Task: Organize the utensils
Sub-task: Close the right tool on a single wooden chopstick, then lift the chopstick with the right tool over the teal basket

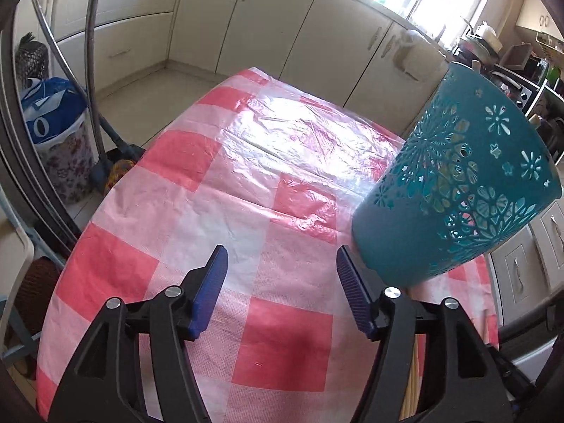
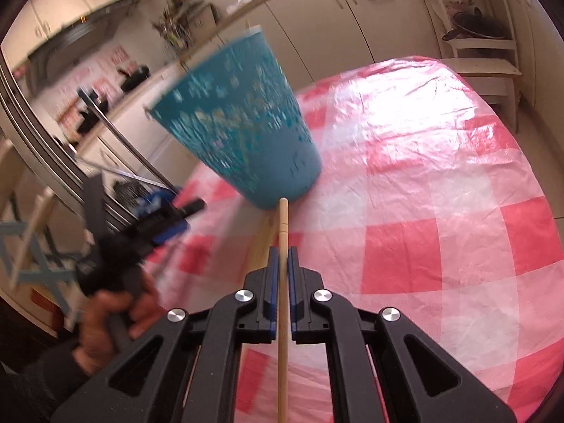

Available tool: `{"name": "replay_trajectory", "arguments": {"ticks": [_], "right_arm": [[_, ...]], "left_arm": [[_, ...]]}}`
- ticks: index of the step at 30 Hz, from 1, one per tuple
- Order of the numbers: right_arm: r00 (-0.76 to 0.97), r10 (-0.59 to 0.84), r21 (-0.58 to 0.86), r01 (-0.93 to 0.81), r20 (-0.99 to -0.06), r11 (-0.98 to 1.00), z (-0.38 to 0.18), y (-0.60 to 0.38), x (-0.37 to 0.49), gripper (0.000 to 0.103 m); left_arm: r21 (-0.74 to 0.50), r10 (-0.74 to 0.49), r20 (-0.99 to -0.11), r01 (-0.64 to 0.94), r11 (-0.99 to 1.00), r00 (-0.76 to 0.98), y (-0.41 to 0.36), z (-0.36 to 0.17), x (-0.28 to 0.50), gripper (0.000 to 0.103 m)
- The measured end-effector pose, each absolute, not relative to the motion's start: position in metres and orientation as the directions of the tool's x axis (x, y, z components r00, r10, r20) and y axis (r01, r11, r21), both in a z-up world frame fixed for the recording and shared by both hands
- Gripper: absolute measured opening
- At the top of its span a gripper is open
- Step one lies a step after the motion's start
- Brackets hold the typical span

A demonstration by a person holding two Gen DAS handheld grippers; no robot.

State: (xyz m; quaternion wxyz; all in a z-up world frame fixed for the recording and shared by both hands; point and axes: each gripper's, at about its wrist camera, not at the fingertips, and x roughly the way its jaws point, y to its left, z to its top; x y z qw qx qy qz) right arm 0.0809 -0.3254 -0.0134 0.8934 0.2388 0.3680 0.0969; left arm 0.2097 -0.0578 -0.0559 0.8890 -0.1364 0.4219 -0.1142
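Observation:
A teal perforated utensil holder point(image 1: 458, 183) stands on the table with the red-and-white checked cloth point(image 1: 246, 176), just right of my left gripper point(image 1: 282, 252). That gripper is open over the cloth, with nothing between its blue pads. In the right wrist view my right gripper point(image 2: 282, 252) is shut on a thin wooden stick point(image 2: 283, 225). The stick's tip reaches the foot of the blurred holder point(image 2: 243, 130). A second wooden stick point(image 2: 262, 243) lies on the cloth point(image 2: 423, 194) just left of it. The left gripper point(image 2: 169, 215), held by a hand point(image 2: 105, 313), shows at the left.
Cream cabinets point(image 1: 246, 28) line the far wall beyond the table's edge. A bin with a blue bag point(image 1: 49, 112) and a broom handle point(image 1: 91, 70) stand on the floor at left. A white shelf rack point(image 2: 486, 35) stands past the table's far right corner.

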Motion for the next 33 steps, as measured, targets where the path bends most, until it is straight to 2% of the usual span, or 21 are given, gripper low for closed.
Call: {"name": "replay_trajectory", "arguments": {"ticks": [5, 10, 26, 33], "right_arm": [[0.748, 0.433, 0.624, -0.031, -0.503, 0.781, 0.005, -0.333, 0.076, 0.006], [0.788, 0.447, 0.633, -0.095, -0.424, 0.768, 0.034, -0.333, 0.071, 0.006], [0.823, 0.418, 0.572, -0.143, -0.384, 0.807, 0.098, -0.341, 0.060, 0.006], [0.837, 0.416, 0.490, -0.212, -0.355, 0.845, 0.160, -0.334, 0.074, 0.006]], "left_arm": [[-0.319, -0.319, -0.725, 0.112, 0.941, 0.610, -0.065, -0.057, 0.211, 0.073], [-0.327, -0.330, -0.722, 0.121, 0.937, 0.608, -0.067, -0.055, 0.209, 0.076], [-0.321, -0.327, -0.725, 0.123, 0.939, 0.606, -0.071, -0.054, 0.210, 0.078], [-0.322, -0.328, -0.725, 0.123, 0.939, 0.606, -0.071, -0.054, 0.209, 0.079]]}}
